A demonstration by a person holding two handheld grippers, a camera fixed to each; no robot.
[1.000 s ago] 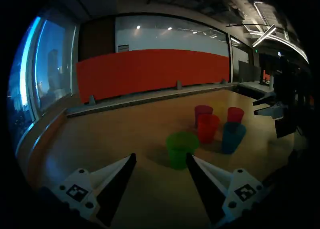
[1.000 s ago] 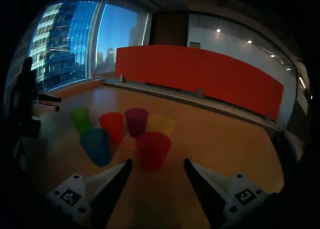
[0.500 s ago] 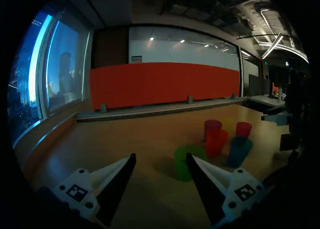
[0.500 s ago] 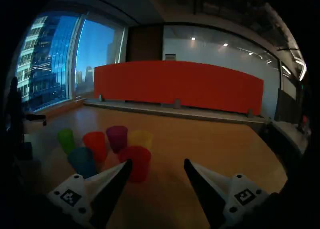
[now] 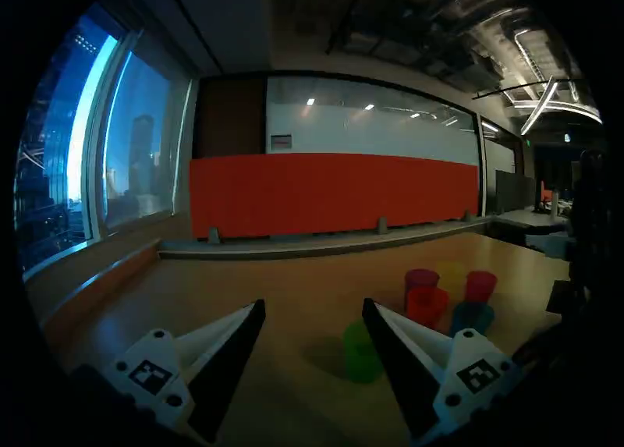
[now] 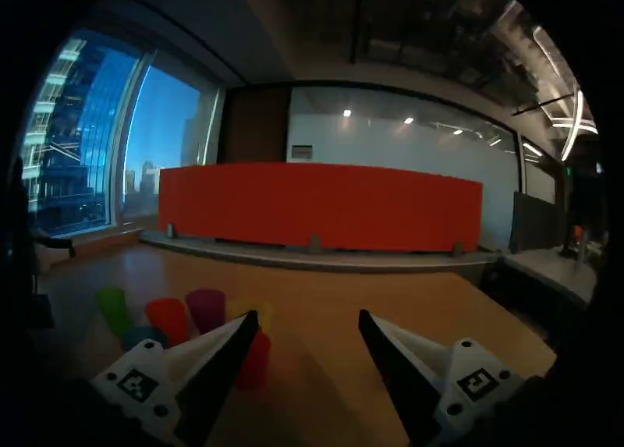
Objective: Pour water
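Several plastic cups stand in a cluster on the wooden table (image 5: 296, 291). In the left gripper view the green cup (image 5: 357, 353) is nearest, partly behind my right finger; behind it stand an orange cup (image 5: 426, 305), a purple cup (image 5: 421, 279), a yellow cup (image 5: 452, 274), a red cup (image 5: 480, 285) and a blue cup (image 5: 470, 317). My left gripper (image 5: 312, 322) is open and holds nothing. In the right gripper view the green cup (image 6: 114, 310), orange cup (image 6: 168, 320), purple cup (image 6: 206, 310) and red cup (image 6: 254, 360) sit low left. My right gripper (image 6: 306, 330) is open and holds nothing.
A long orange partition (image 5: 327, 193) runs along the table's far edge, with a grey rail (image 5: 312, 244) at its foot. Tall windows (image 5: 93, 174) line the left side. A dark figure with the other gripper stands at the far right (image 5: 585, 236).
Both cameras have tilted upward and pulled back. The cups have slid lower in both views and look smaller. Both grippers stay open.
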